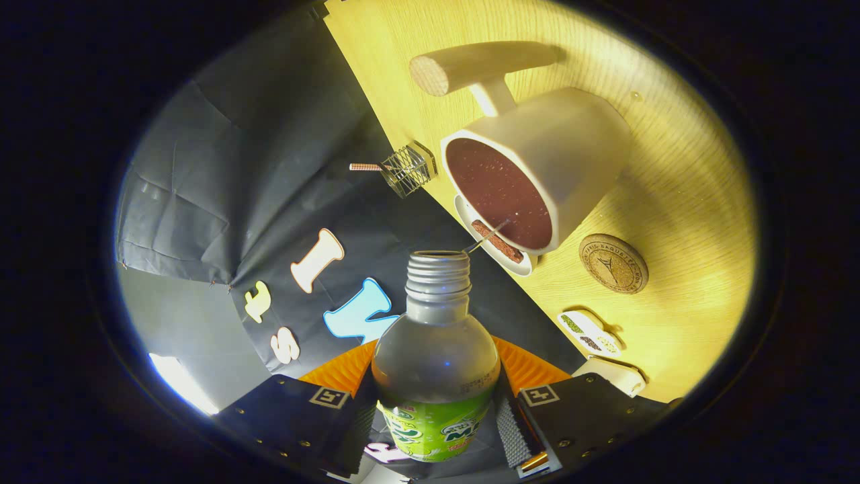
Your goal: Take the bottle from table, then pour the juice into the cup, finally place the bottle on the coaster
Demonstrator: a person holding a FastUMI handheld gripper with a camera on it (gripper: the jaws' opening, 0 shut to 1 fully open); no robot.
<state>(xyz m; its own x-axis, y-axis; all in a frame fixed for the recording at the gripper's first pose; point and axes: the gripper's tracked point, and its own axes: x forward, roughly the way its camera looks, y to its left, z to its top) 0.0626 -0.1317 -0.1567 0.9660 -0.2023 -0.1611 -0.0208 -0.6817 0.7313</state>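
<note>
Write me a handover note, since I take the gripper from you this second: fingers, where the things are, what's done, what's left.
Gripper: shut on the bottle, one finger each side of its label.
Bottle: uncapped, tilted, its mouth just short of the cup's rim.
Cup: on the table, dark inside; I can't tell whether that is juice.
Coaster: bare, on the table beside the cup.
Done: bottle picked up and brought to the cup.
Left: finish the pour, then stand the bottle on the coaster.
</note>
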